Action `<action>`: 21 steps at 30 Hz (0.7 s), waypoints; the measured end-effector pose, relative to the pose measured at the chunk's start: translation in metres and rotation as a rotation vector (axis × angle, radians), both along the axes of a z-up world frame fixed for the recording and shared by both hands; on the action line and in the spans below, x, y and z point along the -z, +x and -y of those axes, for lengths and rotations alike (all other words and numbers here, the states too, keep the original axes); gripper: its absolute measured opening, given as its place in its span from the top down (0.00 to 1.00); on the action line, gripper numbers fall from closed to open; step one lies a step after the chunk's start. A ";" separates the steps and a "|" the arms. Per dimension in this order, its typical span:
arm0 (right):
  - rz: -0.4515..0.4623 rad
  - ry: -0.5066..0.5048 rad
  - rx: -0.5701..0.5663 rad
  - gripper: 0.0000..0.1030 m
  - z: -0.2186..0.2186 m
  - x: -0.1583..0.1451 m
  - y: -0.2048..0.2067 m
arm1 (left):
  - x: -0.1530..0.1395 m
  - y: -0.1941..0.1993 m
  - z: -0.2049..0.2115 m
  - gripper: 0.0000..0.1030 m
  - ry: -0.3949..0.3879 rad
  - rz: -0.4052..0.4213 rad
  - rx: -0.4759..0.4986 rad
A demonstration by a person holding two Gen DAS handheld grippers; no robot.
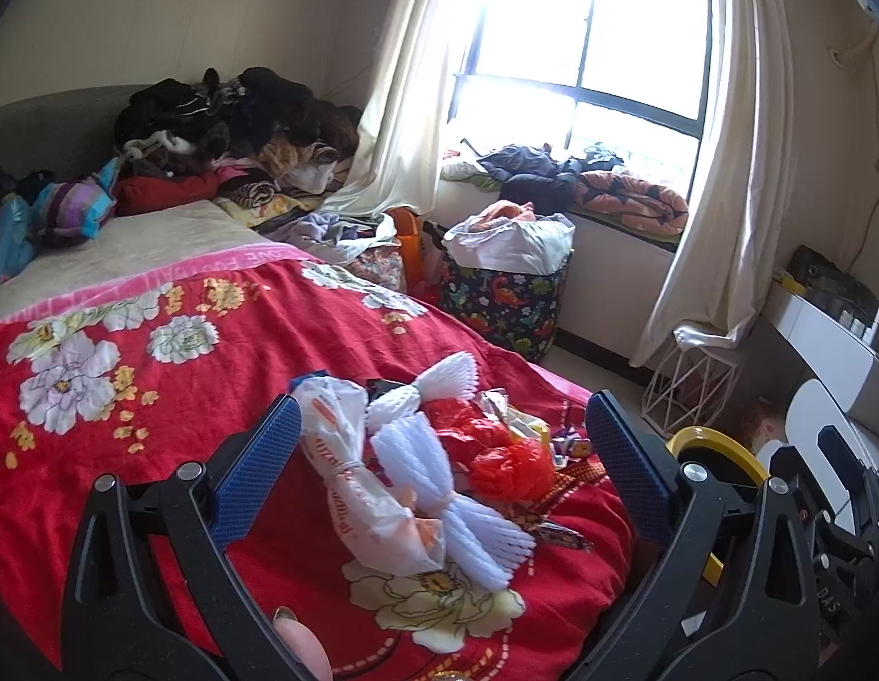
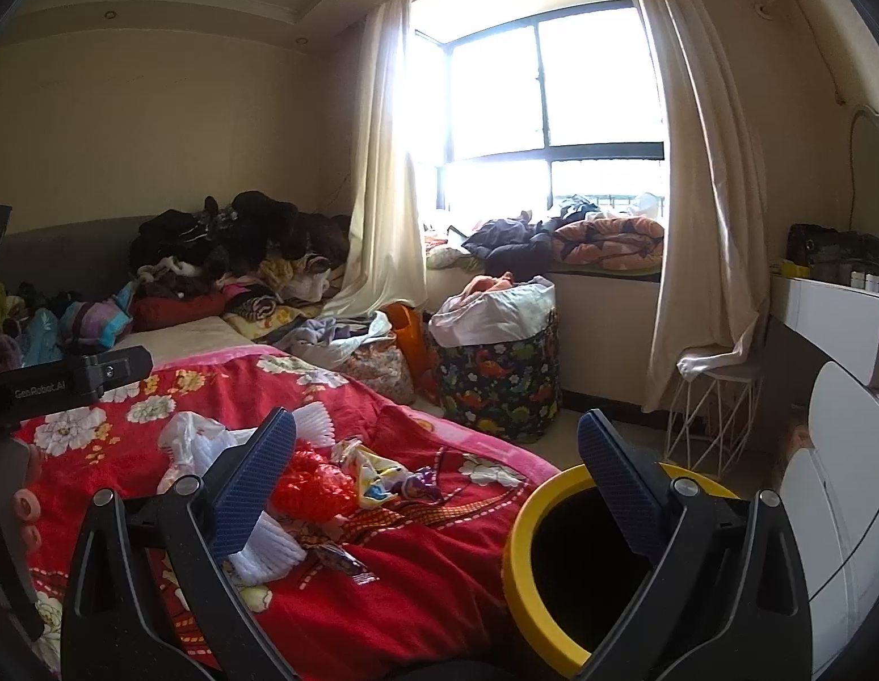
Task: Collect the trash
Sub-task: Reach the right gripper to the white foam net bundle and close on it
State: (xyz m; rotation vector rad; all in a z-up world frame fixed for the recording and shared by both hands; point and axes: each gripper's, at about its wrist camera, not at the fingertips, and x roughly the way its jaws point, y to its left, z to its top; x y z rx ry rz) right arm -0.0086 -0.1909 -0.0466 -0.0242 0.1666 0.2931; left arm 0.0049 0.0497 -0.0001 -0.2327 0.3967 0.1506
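A pile of trash lies on the red flowered bedspread [image 1: 155, 397]: a white printed plastic bag [image 1: 360, 488], white foam fruit nets [image 1: 439, 454], a red plastic bag [image 1: 507, 465] and small candy wrappers [image 1: 558, 533]. My left gripper [image 1: 445, 482] is open and empty, its jaws standing either side of the pile just above it. In the right wrist view the red bag [image 2: 308, 482], a foam net [image 2: 269, 550] and wrappers [image 2: 394, 482] lie left of centre. My right gripper [image 2: 439, 488] is open and empty above the bed edge. A yellow-rimmed black bin [image 2: 530, 516] stands beside the bed under its right finger.
A dinosaur-print hamper [image 2: 496, 380] full of laundry stands on the floor by the window. Clothes are heaped at the bed's head [image 1: 229, 119] and on the window ledge [image 1: 581, 181]. A white wire stool [image 2: 711, 408] and white furniture [image 2: 836, 454] are at right.
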 end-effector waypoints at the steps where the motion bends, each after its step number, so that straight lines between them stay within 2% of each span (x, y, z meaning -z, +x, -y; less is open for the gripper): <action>1: -0.014 -0.005 -0.024 0.06 -0.005 -0.002 0.004 | 0.000 0.000 -0.003 0.11 -0.004 -0.001 -0.008; 9: -0.073 -0.049 -0.185 0.06 -0.047 -0.001 0.016 | 0.006 0.000 -0.040 0.11 -0.038 -0.030 -0.092; 16: -0.130 -0.108 -0.298 0.06 -0.079 0.007 0.033 | 0.019 0.004 -0.077 0.11 -0.077 -0.106 -0.178; 21: -0.207 -0.186 -0.360 0.06 -0.093 0.023 0.045 | 0.027 0.004 -0.095 0.11 -0.094 -0.133 -0.180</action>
